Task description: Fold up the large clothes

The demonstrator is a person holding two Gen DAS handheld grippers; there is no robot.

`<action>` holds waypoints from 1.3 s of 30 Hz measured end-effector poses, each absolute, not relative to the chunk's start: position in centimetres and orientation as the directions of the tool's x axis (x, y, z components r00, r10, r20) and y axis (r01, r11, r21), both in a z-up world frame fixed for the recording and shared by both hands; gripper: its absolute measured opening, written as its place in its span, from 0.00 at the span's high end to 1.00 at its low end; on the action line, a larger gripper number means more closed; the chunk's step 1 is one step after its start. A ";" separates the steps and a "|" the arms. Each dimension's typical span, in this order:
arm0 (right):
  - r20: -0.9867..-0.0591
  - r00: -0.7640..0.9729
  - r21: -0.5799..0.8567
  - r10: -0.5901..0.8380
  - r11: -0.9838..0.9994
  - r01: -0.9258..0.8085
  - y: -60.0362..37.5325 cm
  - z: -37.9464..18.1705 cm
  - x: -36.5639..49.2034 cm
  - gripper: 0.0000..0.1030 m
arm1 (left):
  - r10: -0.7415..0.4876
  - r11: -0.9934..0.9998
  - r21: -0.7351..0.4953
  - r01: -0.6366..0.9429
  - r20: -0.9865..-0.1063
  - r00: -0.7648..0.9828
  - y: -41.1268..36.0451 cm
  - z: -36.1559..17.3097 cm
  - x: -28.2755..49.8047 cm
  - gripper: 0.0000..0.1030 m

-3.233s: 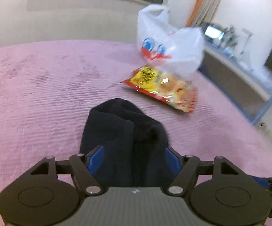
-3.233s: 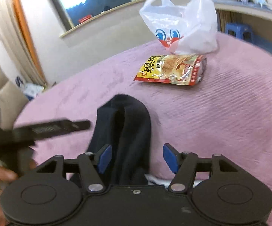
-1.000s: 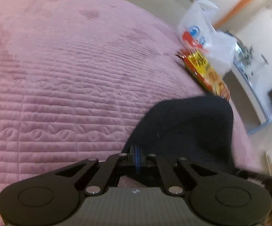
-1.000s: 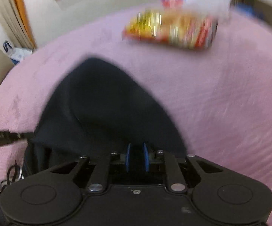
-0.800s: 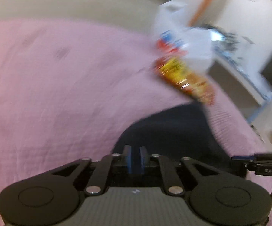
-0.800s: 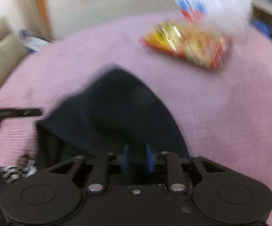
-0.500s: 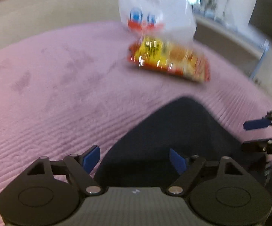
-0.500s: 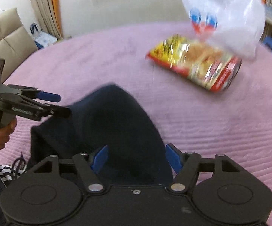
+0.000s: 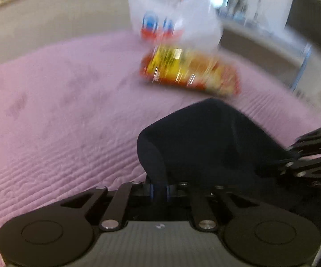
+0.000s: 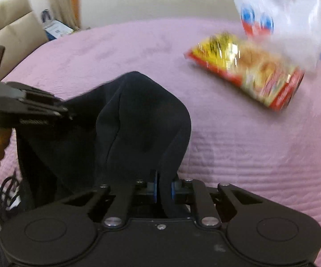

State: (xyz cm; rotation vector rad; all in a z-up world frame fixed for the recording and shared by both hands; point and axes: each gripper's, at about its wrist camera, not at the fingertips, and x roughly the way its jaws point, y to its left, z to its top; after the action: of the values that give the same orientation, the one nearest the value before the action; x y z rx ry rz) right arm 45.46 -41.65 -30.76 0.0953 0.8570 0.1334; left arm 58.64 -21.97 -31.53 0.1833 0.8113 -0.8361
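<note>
A dark navy garment (image 9: 207, 142) lies bunched on the pink quilted bed (image 9: 60, 115). My left gripper (image 9: 159, 191) is shut on the garment's left edge, a fold of cloth pinched between its blue pads. My right gripper (image 10: 163, 189) is shut on the garment (image 10: 138, 120) at its right edge. Each gripper shows in the other's view: the right one at the right side of the left wrist view (image 9: 311, 158), the left one at the left of the right wrist view (image 10: 27, 109). The cloth stretches between them.
A red and yellow snack bag (image 9: 189, 73) lies on the bed beyond the garment, with a white plastic bag (image 9: 173, 24) behind it. Both also show in the right wrist view: snack bag (image 10: 247, 66), plastic bag (image 10: 282, 22). A beige sofa (image 10: 9, 31) stands left of the bed.
Half a second ago both grippers were open over the garment. Both have now shut on its edges, and the cloth is lifted and bunched between them.
</note>
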 end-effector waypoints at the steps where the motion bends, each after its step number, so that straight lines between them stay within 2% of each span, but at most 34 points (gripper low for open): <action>1: -0.725 0.672 0.121 0.149 0.989 -0.089 -41.4 -29.6 44.2 0.87 | -0.622 0.669 -0.183 0.720 -0.669 0.407 -20.7 -30.1 57.3 0.91; 6: -0.567 0.809 0.027 0.156 0.985 -0.171 -39.5 -22.1 35.0 0.89 | -0.696 0.652 -0.176 0.737 -0.525 0.490 -14.1 -22.9 48.4 0.91; 9: -0.503 0.850 -0.055 0.155 0.976 -0.210 -37.5 -18.9 29.0 0.89 | -0.694 0.648 -0.124 0.751 -0.502 0.516 -11.5 -19.9 42.0 0.91; 12: -0.458 0.879 -0.190 0.129 0.952 -0.239 -34.6 -17.6 23.2 0.89 | -0.665 0.648 -0.036 0.761 -0.514 0.542 -9.6 -18.3 34.8 0.91; 15: -0.424 0.901 -0.320 0.096 0.914 -0.248 -32.5 -17.8 18.1 0.91 | -0.632 0.652 -0.002 0.758 -0.553 0.542 -7.9 -18.5 27.9 0.90; 17: -0.433 0.898 -0.364 0.074 0.897 -0.249 -31.9 -18.7 15.4 0.90 | -0.593 0.662 0.009 0.750 -0.605 0.531 -6.9 -19.7 23.7 0.90; 18: -0.459 0.885 -0.364 0.072 0.894 -0.261 -31.8 -19.2 14.2 0.88 | -0.571 0.661 0.007 0.750 -0.644 0.509 -6.5 -20.7 22.0 0.87; 21: -0.626 0.776 -0.314 0.075 0.886 -0.340 -31.5 -21.7 10.5 0.66 | -0.483 0.696 -0.065 0.715 -0.779 0.400 -4.2 -24.7 17.8 0.84; 22: -0.679 0.731 -0.278 0.076 0.894 -0.351 -31.7 -22.6 9.3 0.64 | -0.457 0.718 -0.096 0.689 -0.812 0.363 -3.2 -26.0 16.8 0.84; 24: -0.762 0.641 -0.173 0.092 0.925 -0.338 -32.1 -23.9 7.6 0.55 | -0.439 0.774 -0.177 0.608 -0.842 0.313 -1.1 -27.6 15.7 0.84; 25: -0.795 0.597 -0.107 0.105 0.945 -0.309 -32.5 -24.5 7.1 0.54 | -0.443 0.794 -0.216 0.568 -0.846 0.297 -0.3 -28.0 15.5 0.84; 27: -0.817 0.565 -0.017 0.116 0.974 -0.224 -33.1 -25.2 7.2 0.39 | -0.461 0.824 -0.271 0.497 -0.832 0.310 0.1 -28.2 16.3 0.80; 29: -0.817 0.557 0.104 0.149 0.988 -0.112 -34.1 -25.6 8.5 0.30 | -0.505 0.824 -0.324 0.465 -0.793 0.342 -0.7 -27.6 17.9 0.68; 30: -0.812 0.558 0.173 0.170 0.984 -0.047 -34.6 -25.7 9.5 0.28 | -0.524 0.825 -0.352 0.443 -0.770 0.364 -1.4 -27.5 19.0 0.54; 31: -0.810 0.555 0.246 0.191 0.969 0.025 -35.2 -26.1 10.6 0.28 | -0.545 0.819 -0.380 0.431 -0.749 0.376 -1.9 -27.5 19.8 0.43; 32: -0.808 0.553 0.301 0.203 0.949 0.091 -36.1 -26.6 11.5 0.28 | -0.562 0.816 -0.408 0.411 -0.725 0.397 -2.7 -27.5 20.9 0.38; 33: -0.806 0.555 0.343 0.205 0.926 0.156 -36.8 -26.9 12.4 0.28 | -0.562 0.823 -0.430 0.370 -0.713 0.420 -3.4 -27.7 22.2 0.27; 34: -0.804 0.561 0.376 0.199 0.900 0.220 -37.5 -27.3 13.5 0.28 | -0.555 0.831 -0.454 0.321 -0.714 0.426 -4.0 -28.2 23.5 0.22; 36: -0.798 0.569 0.429 0.200 0.852 0.302 -38.7 -28.3 14.9 0.27 | -0.546 0.837 -0.498 0.226 -0.736 0.399 -5.2 -29.9 26.2 0.26; 38: -0.807 0.545 0.471 0.227 0.804 0.362 -39.4 -29.7 15.6 0.27 | -0.549 0.835 -0.525 0.166 -0.772 0.321 -6.1 -31.9 28.3 0.38; 39: -0.806 0.534 0.498 0.255 0.780 0.379 -39.4 -30.7 16.0 0.35 | -0.557 0.830 -0.540 0.142 -0.780 0.287 -6.6 -32.8 29.0 0.60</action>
State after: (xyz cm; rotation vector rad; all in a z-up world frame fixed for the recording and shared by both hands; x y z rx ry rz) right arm 15.98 -39.43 -30.67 0.7041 1.0273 -0.0818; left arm 29.02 -6.65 -32.80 -0.4049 1.1963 -0.4837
